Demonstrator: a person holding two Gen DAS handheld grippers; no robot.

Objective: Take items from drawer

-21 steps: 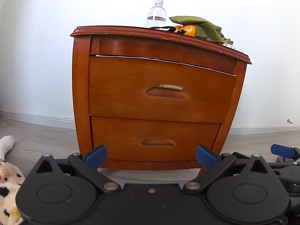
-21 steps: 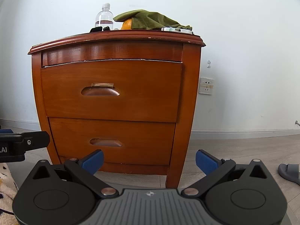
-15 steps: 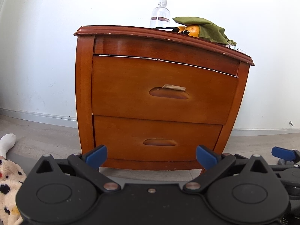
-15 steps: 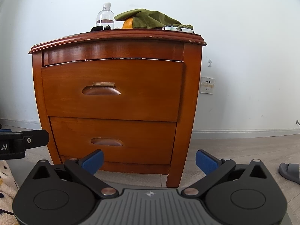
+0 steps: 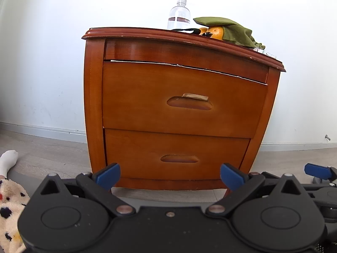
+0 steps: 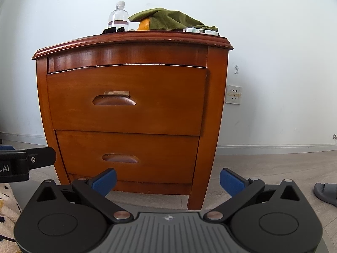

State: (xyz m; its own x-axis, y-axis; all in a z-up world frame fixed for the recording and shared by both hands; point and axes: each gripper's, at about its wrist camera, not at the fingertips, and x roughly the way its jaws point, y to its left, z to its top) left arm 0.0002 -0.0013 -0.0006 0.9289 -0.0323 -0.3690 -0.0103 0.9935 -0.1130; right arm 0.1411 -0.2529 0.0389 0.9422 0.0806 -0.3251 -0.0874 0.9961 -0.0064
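A brown wooden nightstand stands against the white wall with two shut drawers. The top drawer has a recessed handle with tape above it. The bottom drawer has a smaller handle. My left gripper is open and empty, low in front of the bottom drawer, apart from it. My right gripper is open and empty, also low in front of the nightstand.
On top stand a water bottle, an orange, a green cloth and small dark items. A spotted rug, a white sock, a grey slipper and a wall socket are around.
Both grippers have moved slightly forward and up toward the nightstand, which looks a little larger. Both stay open.
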